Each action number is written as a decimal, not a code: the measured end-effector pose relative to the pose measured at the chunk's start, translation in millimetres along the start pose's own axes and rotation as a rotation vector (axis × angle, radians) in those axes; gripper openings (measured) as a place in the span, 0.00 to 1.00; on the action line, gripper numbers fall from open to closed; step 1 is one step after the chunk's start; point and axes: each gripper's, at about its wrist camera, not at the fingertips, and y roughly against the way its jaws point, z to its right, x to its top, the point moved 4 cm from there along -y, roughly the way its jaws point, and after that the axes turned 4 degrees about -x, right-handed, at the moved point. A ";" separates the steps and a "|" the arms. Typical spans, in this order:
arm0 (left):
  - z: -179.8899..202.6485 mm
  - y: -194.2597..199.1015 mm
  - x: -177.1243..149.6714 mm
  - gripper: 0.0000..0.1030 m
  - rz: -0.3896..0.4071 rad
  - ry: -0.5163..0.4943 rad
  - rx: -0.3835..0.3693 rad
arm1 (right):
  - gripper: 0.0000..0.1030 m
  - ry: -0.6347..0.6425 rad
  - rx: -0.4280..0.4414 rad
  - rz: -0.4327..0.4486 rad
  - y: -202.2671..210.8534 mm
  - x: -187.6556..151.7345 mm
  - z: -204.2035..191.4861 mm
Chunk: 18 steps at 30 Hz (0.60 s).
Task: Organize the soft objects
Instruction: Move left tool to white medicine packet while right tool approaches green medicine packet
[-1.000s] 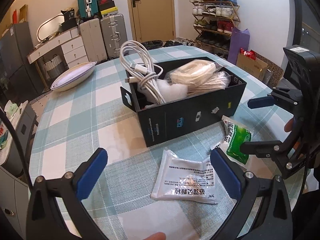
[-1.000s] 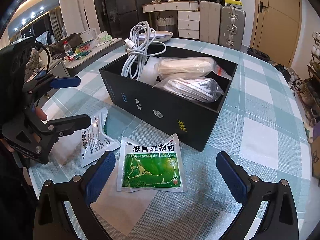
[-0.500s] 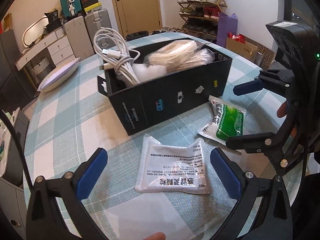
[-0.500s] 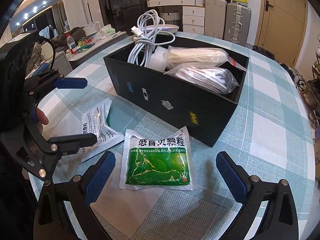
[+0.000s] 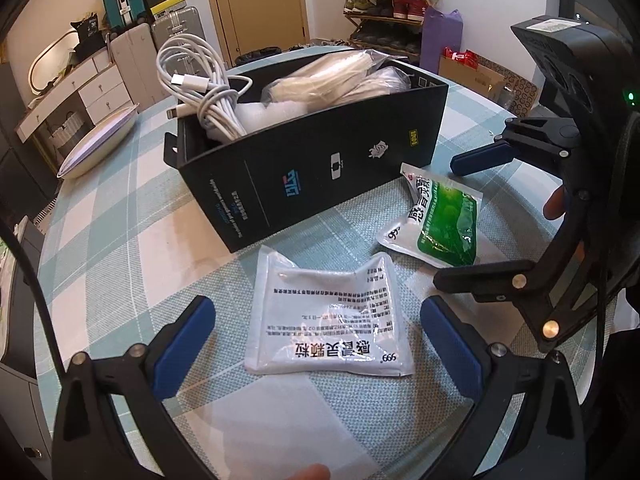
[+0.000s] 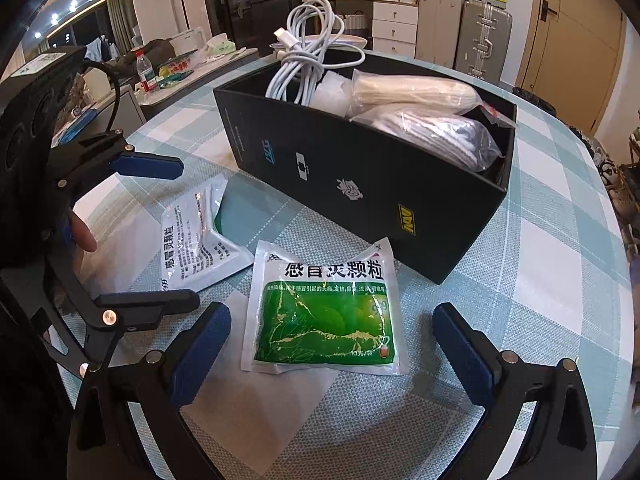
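Sachets, left wrist view: white sachet point(image 5: 332, 316) lies flat on the table point(image 5: 120, 248) between the spread, empty fingers of the left gripper point(image 5: 316, 344).
Box point(image 5: 320, 168): already holds a cable point(image 5: 200, 84) and bagged cloths point(image 5: 332, 80).
Right wrist view: green sachet point(image 6: 324, 312) lies before the open, empty right gripper point(image 6: 332, 352), just beside the box.
Left to do: both sachets, I'd say.
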 end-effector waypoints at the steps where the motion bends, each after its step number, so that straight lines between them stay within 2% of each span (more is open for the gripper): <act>1: 0.6 -1.2 -1.0 1.00 -0.006 -0.001 0.000 | 0.99 0.001 -0.010 -0.005 -1.3 -0.7 1.0; 18: -3.9 -10.7 -6.9 1.00 -0.037 0.034 -0.050 | 0.99 -0.015 -0.017 -0.009 -1.7 -3.6 5.1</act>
